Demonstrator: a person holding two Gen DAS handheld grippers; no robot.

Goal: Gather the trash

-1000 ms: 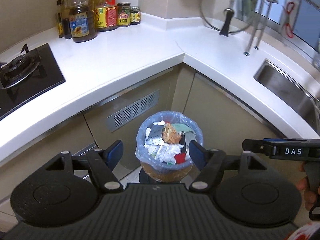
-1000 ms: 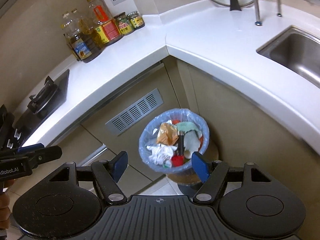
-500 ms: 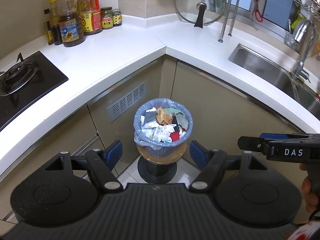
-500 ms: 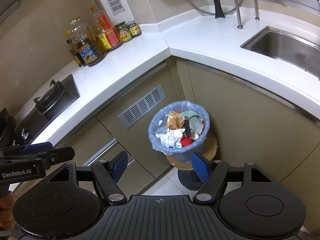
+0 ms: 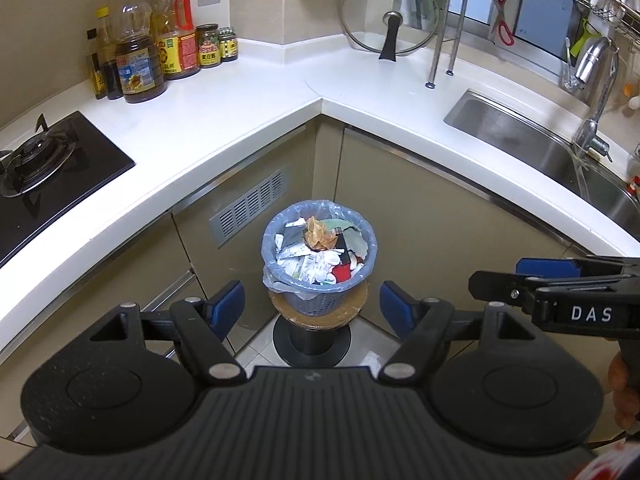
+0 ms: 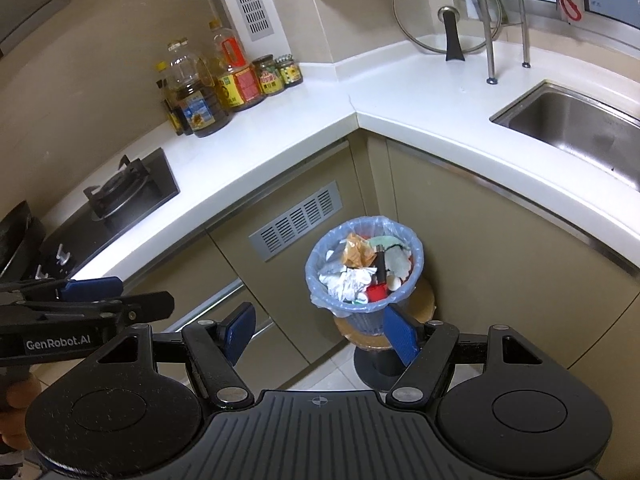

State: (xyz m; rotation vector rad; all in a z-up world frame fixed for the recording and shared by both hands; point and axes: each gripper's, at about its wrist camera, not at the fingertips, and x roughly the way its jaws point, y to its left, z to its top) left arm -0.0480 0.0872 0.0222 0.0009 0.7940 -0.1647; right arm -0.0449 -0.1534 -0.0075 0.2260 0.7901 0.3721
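Observation:
A small grey basket bin (image 5: 320, 304) lined with a blue plastic bag (image 5: 276, 236) stands on a round stool (image 5: 316, 322) in the corner below the counter. It is heaped with crumpled paper, wrappers, a brown scrap and a red piece (image 5: 342, 271). My left gripper (image 5: 312, 308) is open, well back from the bin, nothing between its blue pads. My right gripper (image 6: 322, 330) is also open and empty; the bin (image 6: 362, 314) with its bag (image 6: 320, 258) lies beyond its right pad. Each gripper shows at the other view's edge.
A white L-shaped counter (image 5: 224, 120) wraps the corner, with oil bottles and jars (image 5: 140, 68) at the back, a gas hob (image 5: 44, 160) on the left, a steel sink (image 5: 544, 152) and tap on the right, and a glass lid (image 5: 390, 16) leaning on the wall. Beige cabinet doors stand behind the bin.
Both grippers have drawn back and risen from the bin, so it looks smaller and more of the counter, sink and window shows. Neither gripper holds anything, before or now.

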